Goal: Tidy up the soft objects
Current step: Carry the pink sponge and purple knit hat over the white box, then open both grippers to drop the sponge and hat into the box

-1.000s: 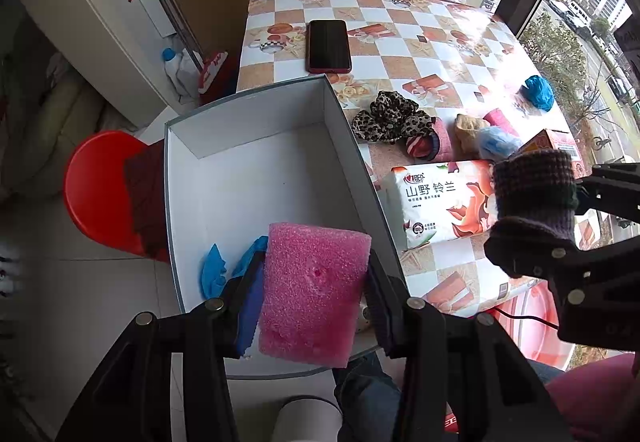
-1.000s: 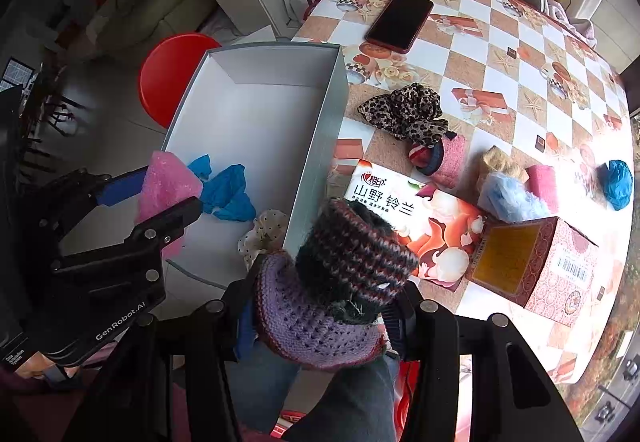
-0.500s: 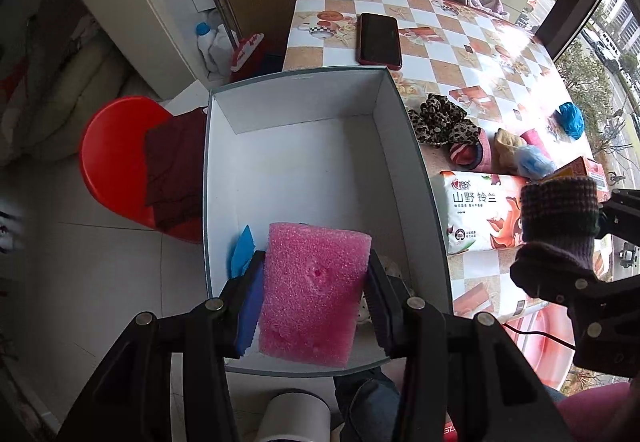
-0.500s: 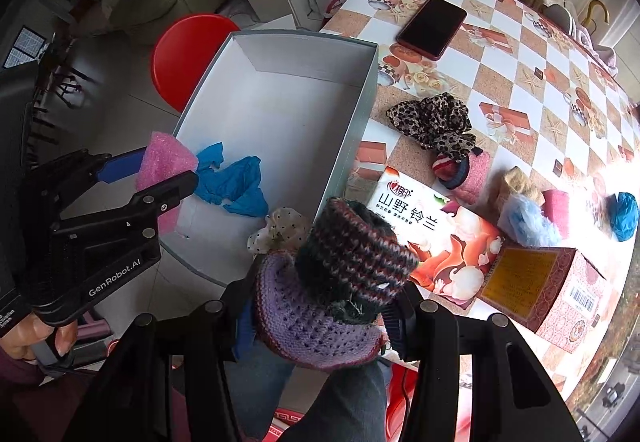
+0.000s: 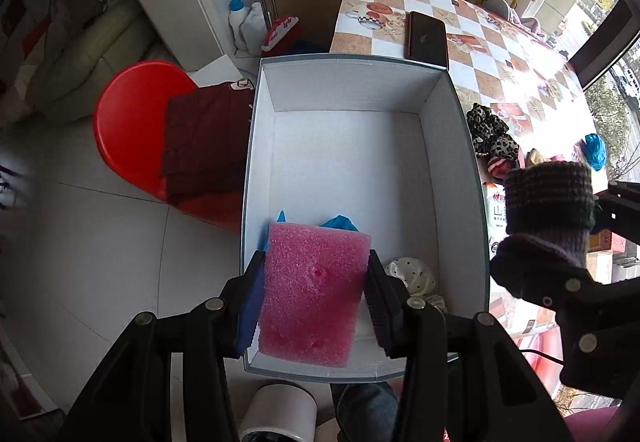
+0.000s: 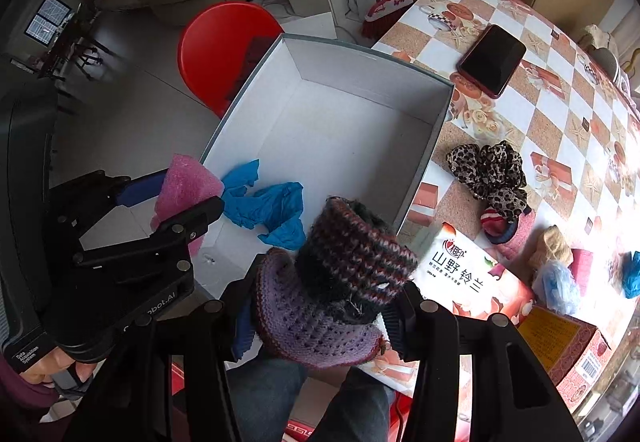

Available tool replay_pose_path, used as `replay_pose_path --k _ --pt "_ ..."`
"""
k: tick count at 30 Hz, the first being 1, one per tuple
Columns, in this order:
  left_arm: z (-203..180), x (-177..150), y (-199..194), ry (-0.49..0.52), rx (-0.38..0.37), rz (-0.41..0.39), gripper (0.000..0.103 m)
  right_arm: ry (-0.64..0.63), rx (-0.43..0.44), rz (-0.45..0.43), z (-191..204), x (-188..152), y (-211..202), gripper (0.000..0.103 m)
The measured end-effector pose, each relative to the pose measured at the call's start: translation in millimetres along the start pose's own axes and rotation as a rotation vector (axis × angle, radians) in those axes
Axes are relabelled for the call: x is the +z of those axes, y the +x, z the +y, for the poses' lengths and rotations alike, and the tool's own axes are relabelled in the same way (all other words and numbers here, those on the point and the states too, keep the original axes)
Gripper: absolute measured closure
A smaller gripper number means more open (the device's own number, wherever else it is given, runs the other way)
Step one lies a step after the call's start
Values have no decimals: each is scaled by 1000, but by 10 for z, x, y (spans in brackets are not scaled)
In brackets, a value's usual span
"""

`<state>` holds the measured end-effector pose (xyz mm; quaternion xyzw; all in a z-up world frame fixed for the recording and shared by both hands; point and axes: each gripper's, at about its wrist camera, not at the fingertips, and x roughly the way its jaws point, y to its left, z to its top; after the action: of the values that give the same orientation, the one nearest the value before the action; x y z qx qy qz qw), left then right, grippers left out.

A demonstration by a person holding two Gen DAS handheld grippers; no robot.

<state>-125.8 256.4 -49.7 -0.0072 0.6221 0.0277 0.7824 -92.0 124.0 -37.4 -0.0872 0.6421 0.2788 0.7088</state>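
My left gripper (image 5: pixel 314 298) is shut on a pink foam sponge (image 5: pixel 312 290) and holds it over the near end of the white open box (image 5: pixel 352 162). The sponge also shows in the right wrist view (image 6: pixel 184 190). My right gripper (image 6: pixel 320 306) is shut on a purple knitted hat (image 6: pixel 340 278), held above the box's near right rim; the hat shows in the left wrist view (image 5: pixel 548 210). In the box lie a blue crumpled cloth (image 6: pixel 272 210) and a white dotted scrunchie (image 5: pixel 412 274).
On the checked table (image 6: pixel 520 114) lie a phone (image 6: pixel 492 60), a leopard scrunchie (image 6: pixel 488 170), a tissue pack (image 6: pixel 472 282), a red carton (image 6: pixel 568 346) and several small soft items (image 6: pixel 556 266). A red stool (image 5: pixel 136 126) with dark cloth stands left of the box.
Both grippers have moved left, towards the box, each keeping its grip. The sponge now hangs over the box's near end and the hat nearer its right rim.
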Motion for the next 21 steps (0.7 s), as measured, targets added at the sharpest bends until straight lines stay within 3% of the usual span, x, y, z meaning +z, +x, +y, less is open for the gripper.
replay_pose_path --k 10,13,16,17,19,21 --pt "5 -14 48 5 -11 -3 52 13 7 19 -18 139 128 50" --pt "-1 -9 62 7 -13 -3 48 10 28 20 -9 174 149 43" --pt "19 -17 58 -14 -32 -8 31 29 44 18 -41 183 148 16" --pt "29 -20 41 -23 -40 -21 21 43 44 16 -68 182 141 5" --pt "25 -13 9 -29 -46 -42 16 67 28 11 -140 179 110 2" --pt "3 21 -4 -30 -43 -48 1 98 24 5 -239 164 61 2"
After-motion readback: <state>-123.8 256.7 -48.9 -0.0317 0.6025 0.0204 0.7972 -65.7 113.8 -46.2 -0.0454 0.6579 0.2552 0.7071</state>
